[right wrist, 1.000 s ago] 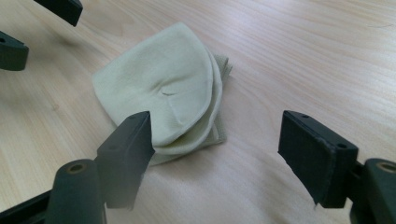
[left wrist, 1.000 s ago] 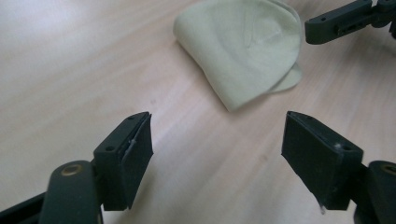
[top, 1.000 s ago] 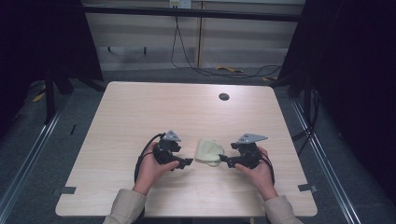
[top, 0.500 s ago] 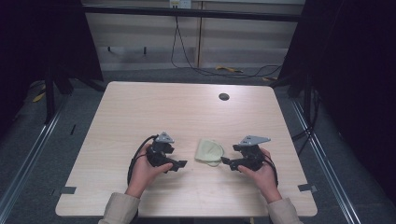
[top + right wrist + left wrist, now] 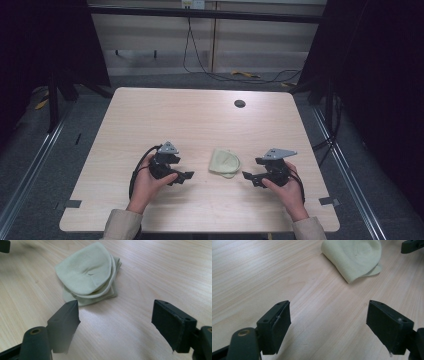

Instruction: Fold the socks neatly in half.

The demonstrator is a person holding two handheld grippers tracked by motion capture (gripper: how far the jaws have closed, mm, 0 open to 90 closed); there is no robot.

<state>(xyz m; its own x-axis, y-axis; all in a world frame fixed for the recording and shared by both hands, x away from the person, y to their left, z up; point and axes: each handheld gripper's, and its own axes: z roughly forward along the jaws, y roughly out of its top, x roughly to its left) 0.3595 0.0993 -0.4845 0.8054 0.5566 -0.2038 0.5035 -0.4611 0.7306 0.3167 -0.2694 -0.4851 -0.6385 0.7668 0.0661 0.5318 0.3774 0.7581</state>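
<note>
A pale yellow-green cloth point(image 5: 225, 162) lies folded on the wooden table point(image 5: 200, 125), between my two grippers. My left gripper point(image 5: 187, 175) is a short way to its left, open, with nothing between its jaws. In the left gripper view point(image 5: 328, 325) the cloth point(image 5: 354, 257) lies ahead and to the right. My right gripper point(image 5: 248, 177) is just right of the cloth, open and apart from it. Its jaws have just been opening, with bare table between them. From the right gripper point(image 5: 116, 325) the cloth point(image 5: 87, 275) lies ahead, its layers stacked and rounded.
A dark round hole point(image 5: 239, 103) sits near the table's far edge. Dark tape tabs point(image 5: 72, 203) mark the front corners. Cables run over the floor behind the table. The person's hands and sleeves come in at the front edge.
My left gripper has drawn back to the left, away from the cloth. My right gripper has pulled slightly off the cloth's right edge. The cloth lies still.
</note>
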